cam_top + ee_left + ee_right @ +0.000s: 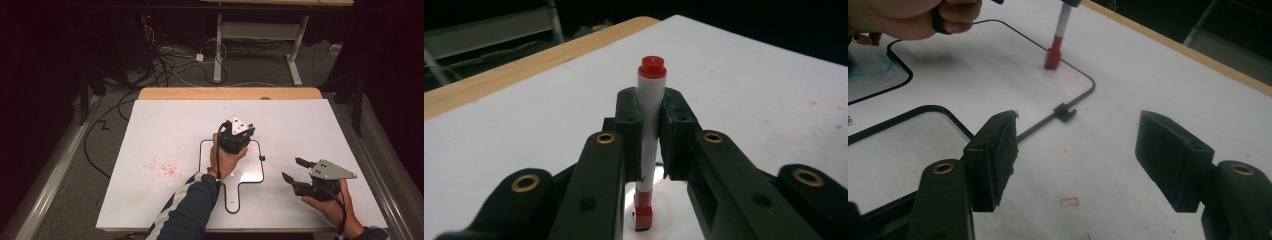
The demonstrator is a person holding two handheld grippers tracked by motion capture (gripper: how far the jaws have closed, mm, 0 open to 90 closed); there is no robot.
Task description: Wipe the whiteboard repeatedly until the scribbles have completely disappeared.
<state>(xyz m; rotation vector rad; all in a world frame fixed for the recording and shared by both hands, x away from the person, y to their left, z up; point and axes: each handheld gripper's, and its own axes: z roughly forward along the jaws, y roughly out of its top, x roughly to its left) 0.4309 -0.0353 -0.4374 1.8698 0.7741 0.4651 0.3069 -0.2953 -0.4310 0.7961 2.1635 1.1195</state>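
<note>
Left gripper [651, 135] pinching marker [650, 115], tip on whiteboard [252, 172]; right gripper [1078, 160] spread at 4 o'clock. White table [165, 130], cabled floor beyond.

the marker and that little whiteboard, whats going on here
A person is drawing on a small black-framed whiteboard that lies on the white table. The left gripper is shut on a red marker, held upright with its tip down on the board, where faint red marks show. The right gripper is open and holds nothing, off to the board's right side.
</note>
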